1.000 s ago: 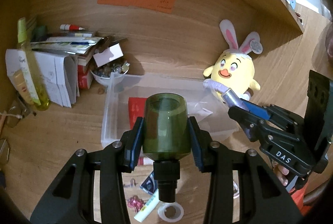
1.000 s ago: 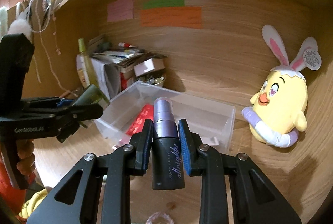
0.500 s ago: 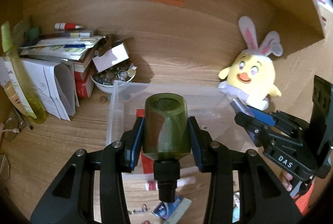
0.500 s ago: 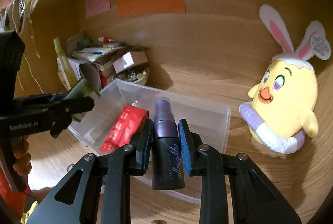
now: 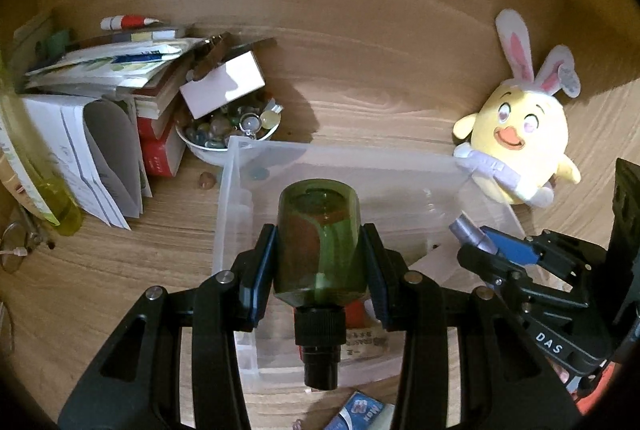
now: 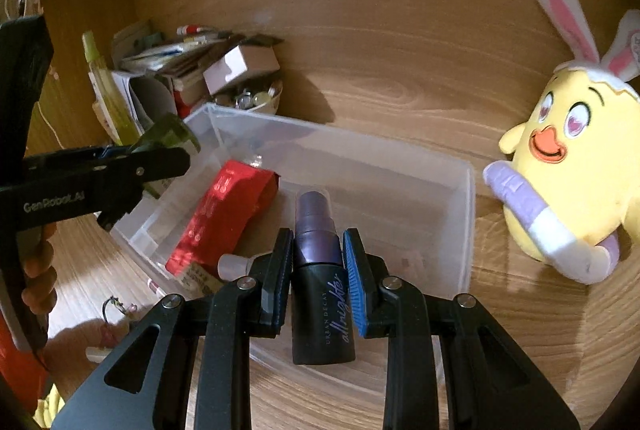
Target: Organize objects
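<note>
My left gripper [image 5: 319, 242] is shut on a dark green bottle [image 5: 320, 246] with a black cap, held bottom-forward over the clear plastic bin [image 5: 344, 154]. My right gripper [image 6: 317, 258] is shut on a black spray bottle [image 6: 320, 294] with a purple top, above the same bin [image 6: 466, 230]. A red packet [image 6: 224, 214] lies in the bin's left half. In the left wrist view the right gripper [image 5: 476, 242] comes in from the right with the spray bottle's tip [image 5: 466, 230] over the bin's right side. In the right wrist view the left gripper [image 6: 176, 154] reaches in from the left with the green bottle [image 6: 168, 134].
A yellow bunny-eared plush [image 5: 520, 146] sits right of the bin. Behind the bin's left corner stand a bowl of marbles [image 5: 228, 130], a white box [image 5: 222, 84], stacked books and papers [image 5: 104, 78], and a yellow-green bottle [image 5: 48, 206]. Small items [image 5: 360, 410] lie on the desk in front.
Both grippers have moved forward and down toward the bin, each keeping its bottle. The bin now fills more of both views and the plush sits nearer.
</note>
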